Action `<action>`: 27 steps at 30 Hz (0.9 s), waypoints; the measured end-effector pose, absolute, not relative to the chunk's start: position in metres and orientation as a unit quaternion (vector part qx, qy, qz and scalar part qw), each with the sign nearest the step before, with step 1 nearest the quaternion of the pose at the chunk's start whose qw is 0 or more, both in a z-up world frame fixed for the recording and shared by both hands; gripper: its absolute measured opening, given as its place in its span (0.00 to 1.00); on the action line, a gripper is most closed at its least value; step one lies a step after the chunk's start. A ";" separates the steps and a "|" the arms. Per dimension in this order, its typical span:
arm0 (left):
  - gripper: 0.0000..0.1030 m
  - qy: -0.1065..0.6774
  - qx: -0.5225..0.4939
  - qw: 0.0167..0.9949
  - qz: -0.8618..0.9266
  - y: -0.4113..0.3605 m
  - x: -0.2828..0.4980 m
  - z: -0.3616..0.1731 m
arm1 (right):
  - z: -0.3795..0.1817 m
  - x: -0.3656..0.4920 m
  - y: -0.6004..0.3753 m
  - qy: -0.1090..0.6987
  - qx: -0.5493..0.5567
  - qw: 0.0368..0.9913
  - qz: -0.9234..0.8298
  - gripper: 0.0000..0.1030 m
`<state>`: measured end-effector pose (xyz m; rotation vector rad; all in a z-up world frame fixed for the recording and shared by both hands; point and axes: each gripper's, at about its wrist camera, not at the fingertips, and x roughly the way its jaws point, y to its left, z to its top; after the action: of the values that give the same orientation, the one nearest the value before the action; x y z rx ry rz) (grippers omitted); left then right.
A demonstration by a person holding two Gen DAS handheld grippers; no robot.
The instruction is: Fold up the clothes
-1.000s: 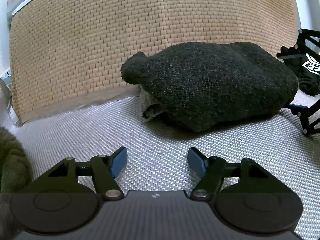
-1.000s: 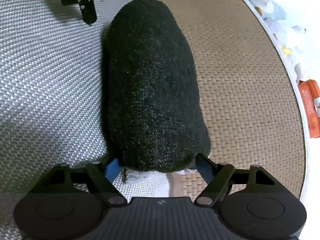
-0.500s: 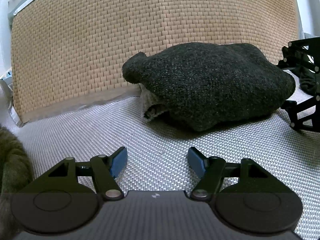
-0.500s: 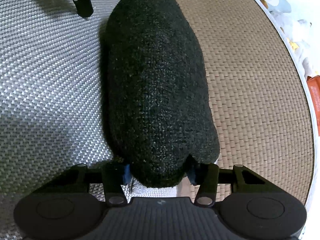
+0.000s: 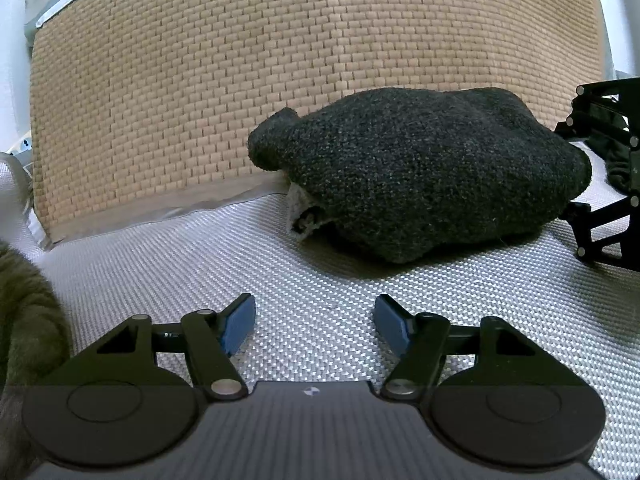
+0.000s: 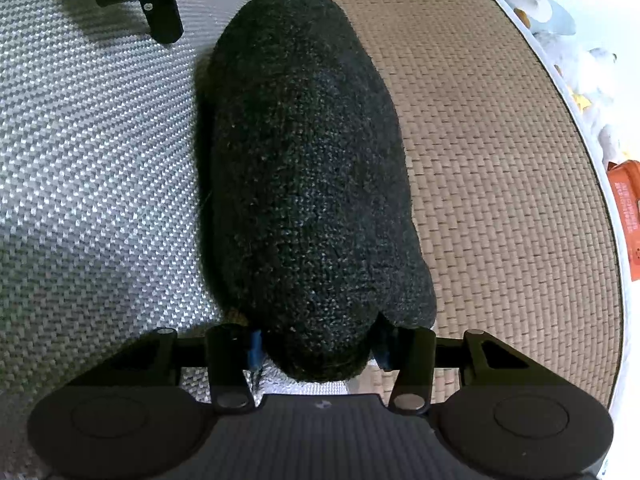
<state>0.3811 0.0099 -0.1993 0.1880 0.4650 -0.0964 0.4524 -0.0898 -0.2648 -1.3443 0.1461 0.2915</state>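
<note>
A dark charcoal knitted garment (image 5: 420,168) lies folded in a thick bundle across the seam between the silver cloth and the tan mat. In the right wrist view the same garment (image 6: 308,180) stretches away from me, and my right gripper (image 6: 318,344) has its blue pads pressed into the near end of the bundle. The right gripper's black linkage (image 5: 608,184) shows at the bundle's right end in the left wrist view. My left gripper (image 5: 316,312) rests open on the silver cloth, short of the garment, with nothing between its fingers. A pale inner layer (image 5: 304,216) peeks out at the bundle's left end.
A tan woven mat (image 5: 240,80) covers the far half, and a silver woven cloth (image 5: 200,260) the near half. An olive knitted garment (image 5: 24,320) lies at the left edge. An orange packet (image 6: 626,220) and pale items (image 6: 560,20) lie beyond the mat's right rim.
My right gripper's jaws have come in from wide apart onto the near end of the dark garment, pinching it. The left gripper has not moved.
</note>
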 end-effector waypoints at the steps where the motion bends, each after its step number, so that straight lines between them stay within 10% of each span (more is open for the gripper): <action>1: 0.67 0.229 0.092 0.968 -0.046 0.010 0.381 -0.199 | -0.265 0.452 -0.089 0.067 -0.619 0.771 0.134 0.51; 27: 0.67 0.226 0.083 0.970 -0.040 0.013 0.379 -0.198 | -0.256 0.452 -0.087 0.087 -0.595 0.790 0.124 0.65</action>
<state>0.3795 0.0130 -0.1983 0.1674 0.4572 -0.0805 0.4523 -0.0870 -0.2561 -1.2808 0.1875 0.2664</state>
